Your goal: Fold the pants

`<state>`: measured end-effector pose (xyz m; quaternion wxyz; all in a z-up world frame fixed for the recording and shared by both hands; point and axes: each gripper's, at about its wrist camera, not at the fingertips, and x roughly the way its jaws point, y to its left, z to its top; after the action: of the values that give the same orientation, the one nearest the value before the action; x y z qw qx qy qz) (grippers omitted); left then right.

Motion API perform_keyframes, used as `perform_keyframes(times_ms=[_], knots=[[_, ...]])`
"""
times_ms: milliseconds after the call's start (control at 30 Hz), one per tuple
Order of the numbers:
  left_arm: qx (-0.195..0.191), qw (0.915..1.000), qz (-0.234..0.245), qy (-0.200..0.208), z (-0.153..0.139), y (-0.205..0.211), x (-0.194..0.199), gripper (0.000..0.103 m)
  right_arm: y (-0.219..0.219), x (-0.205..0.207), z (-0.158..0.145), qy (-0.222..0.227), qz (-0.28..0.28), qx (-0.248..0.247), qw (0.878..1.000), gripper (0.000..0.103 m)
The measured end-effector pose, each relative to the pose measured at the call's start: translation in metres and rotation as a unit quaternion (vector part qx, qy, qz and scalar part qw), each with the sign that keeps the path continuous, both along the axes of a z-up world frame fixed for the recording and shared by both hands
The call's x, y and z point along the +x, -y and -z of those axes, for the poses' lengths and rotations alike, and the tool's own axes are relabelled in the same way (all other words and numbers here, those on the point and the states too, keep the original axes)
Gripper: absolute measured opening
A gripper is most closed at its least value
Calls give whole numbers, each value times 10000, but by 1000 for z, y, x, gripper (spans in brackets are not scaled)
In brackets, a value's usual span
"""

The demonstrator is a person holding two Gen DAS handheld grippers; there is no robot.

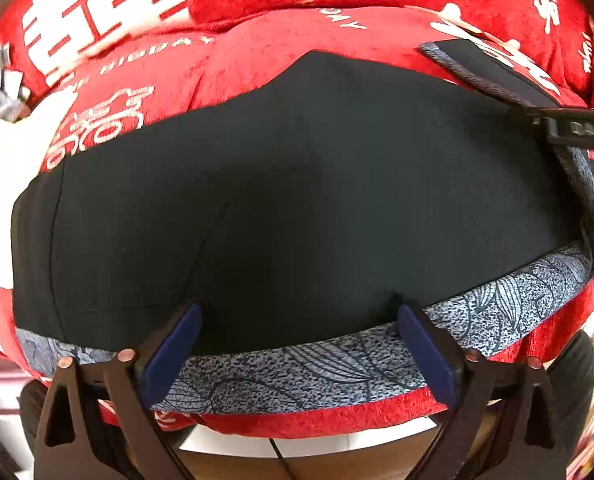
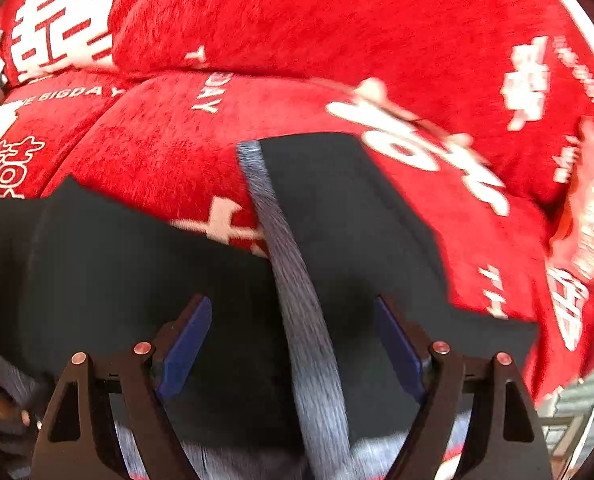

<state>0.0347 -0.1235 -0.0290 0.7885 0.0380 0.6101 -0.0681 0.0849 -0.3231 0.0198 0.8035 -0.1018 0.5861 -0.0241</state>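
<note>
Black pants (image 1: pixel 281 184) with a grey-blue patterned side stripe (image 1: pixel 337 360) lie spread on a red sofa seat. My left gripper (image 1: pixel 297 316) is open, its blue pads (image 1: pixel 173 352) resting over the stripe at the pants' near edge. My right gripper (image 2: pixel 293 312) is open above a pant leg (image 2: pixel 337 216) whose stripe (image 2: pixel 297 300) runs between the fingers. The right gripper's black body shows at the right edge of the left wrist view (image 1: pixel 577 132). The right wrist view is motion-blurred.
The sofa (image 1: pixel 257 52) is covered in red plush fabric with white characters and lettering; its back cushions (image 2: pixel 337 20) rise behind the pants. White and grey items (image 1: pixel 1 92) sit at the far left. The sofa's front edge (image 1: pixel 297 424) lies below the left gripper.
</note>
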Motion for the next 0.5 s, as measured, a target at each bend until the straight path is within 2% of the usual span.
perform_keyframes(times_ms=[33,67,100,133,200,333,433,500], knots=[[-27,10000,-11,-15,0,0,0,99,5,8,10,-239,-56,84,9997,75],[-24,10000,-7,-14,-1,1,0,99,8,9,16,-342,-85,157,9993,57],[4,10000,21,-2,-1,3,0,99,15,10,13,-327,-126,370,9987,53],[16,10000,28,6,-2,4,0,99,23,8,9,-338,-51,388,9987,9],[13,10000,33,-4,-4,6,1,99,48,-3,-8,-163,318,693,9970,6],[-30,9998,191,88,-14,14,1,99,90,-49,-42,511,848,695,9927,6],[68,9990,425,127,-17,27,1,99,128,-94,-50,741,1355,741,9852,6],[107,9988,483,69,-14,34,0,99,155,-123,-44,785,1713,863,9783,6]])
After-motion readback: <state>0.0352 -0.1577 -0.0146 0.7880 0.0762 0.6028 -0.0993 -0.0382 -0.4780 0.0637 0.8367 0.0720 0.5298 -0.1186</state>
